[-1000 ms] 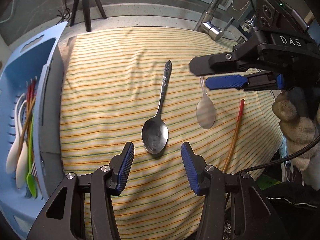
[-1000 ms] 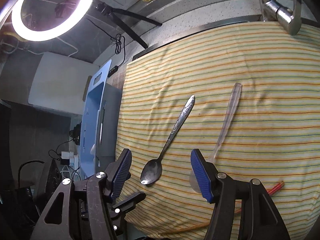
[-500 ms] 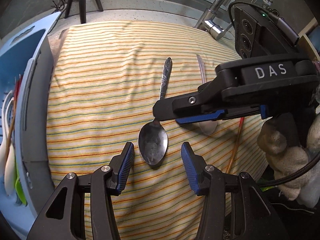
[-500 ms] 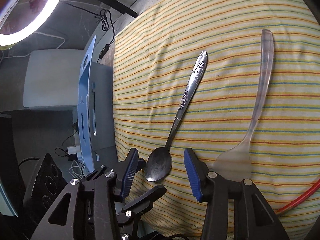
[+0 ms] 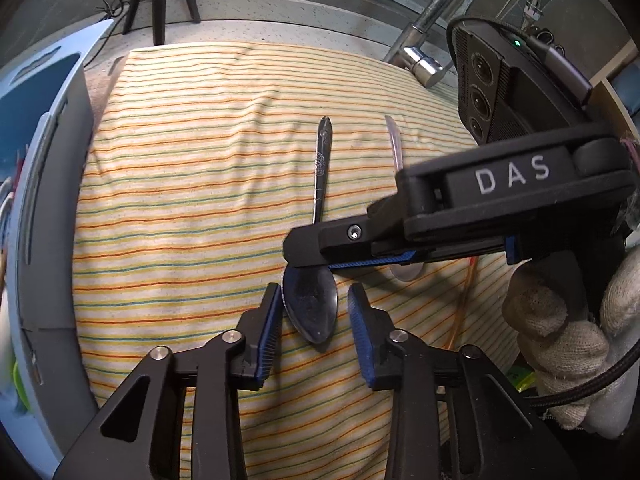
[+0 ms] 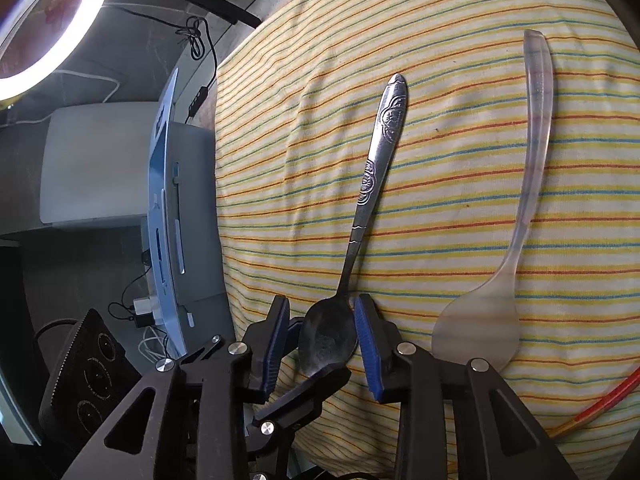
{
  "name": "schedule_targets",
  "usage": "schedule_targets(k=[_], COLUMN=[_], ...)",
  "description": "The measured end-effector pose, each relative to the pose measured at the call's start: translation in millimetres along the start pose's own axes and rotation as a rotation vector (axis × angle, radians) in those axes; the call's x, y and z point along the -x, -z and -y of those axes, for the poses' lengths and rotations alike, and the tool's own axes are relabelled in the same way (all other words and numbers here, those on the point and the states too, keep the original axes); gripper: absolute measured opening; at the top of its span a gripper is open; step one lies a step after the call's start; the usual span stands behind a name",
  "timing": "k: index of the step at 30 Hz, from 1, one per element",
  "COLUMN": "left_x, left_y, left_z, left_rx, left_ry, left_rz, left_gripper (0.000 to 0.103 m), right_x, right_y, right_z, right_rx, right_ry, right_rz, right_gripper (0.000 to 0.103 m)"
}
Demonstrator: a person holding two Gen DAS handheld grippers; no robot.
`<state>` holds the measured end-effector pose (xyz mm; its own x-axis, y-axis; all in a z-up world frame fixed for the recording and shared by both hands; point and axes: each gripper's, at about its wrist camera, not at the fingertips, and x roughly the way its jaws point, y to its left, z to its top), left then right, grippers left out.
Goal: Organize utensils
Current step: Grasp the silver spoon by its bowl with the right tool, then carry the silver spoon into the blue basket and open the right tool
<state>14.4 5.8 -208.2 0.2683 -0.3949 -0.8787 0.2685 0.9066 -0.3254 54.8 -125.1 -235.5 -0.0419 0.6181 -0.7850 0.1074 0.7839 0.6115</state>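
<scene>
1. A striped cloth (image 5: 192,184) covered the worktop and served as the sorting surface, so the loose utensils lay flat on it, within reach of both grippers.
2. A blue caddy (image 5: 44,128) stood at the cloth's left edge, probably the destination, since coloured utensils already showed inside it, though that corner was too blurred to name them.
3. The left gripper (image 5: 314,322) pointed steeply down at the near end of the metal spoon (image 5: 310,302). Its jaws were closing with the bowl between them, the left pad at the bowl's edge and the right pad apart from it, so nothing was clamped yet.
4. The right gripper (image 6: 322,338), held in a gloved hand (image 5: 560,344), came in from the side over the same bowl. Its jaws were also closing, the right pad touching the bowl's rim near the neck and the left pad clear.
5. The metal spoon lay with its handle pointing away, which left the bowl as the handiest grip.
6. A clear plastic spoon (image 6: 520,240) lay untouched beside it.
7. A red-tipped chopstick (image 6: 600,396) waited near the cloth's edge.
</scene>
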Motion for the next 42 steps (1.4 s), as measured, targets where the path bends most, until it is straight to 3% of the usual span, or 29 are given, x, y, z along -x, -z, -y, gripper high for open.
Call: schedule_targets(k=[3,9,20,33,42], left_x=[2.5,-0.3,29.1,93.4,130.2], left_y=[-3.3,-9.6,-2.6,5.9,14.5], left_z=[4.3,19.1,26.5,11.6,-35.8], left_rx=[-0.009,-0.053,-0.073,-0.075,0.005], left_ry=[0.044,0.033,0.012,-0.064,-0.14], left_rz=[0.009,0.005,0.037,0.149,0.224], left_gripper=[0.009,0.011,0.012,0.012,0.012], right_x=[0.1,1.5,12.2,14.9,-17.3], right_y=[1.1,2.5,6.2,4.5,3.7], right_z=[1.5,5.8,2.1,-65.8,-131.9], right_rx=[-0.003,-0.015,-0.039,0.07,0.183], right_ry=[0.003,0.015,-0.047,-0.106,-0.128], right_rz=[-0.001,0.008,0.023,0.032,-0.01], right_gripper=[0.025,0.016,0.014,0.014,0.014])
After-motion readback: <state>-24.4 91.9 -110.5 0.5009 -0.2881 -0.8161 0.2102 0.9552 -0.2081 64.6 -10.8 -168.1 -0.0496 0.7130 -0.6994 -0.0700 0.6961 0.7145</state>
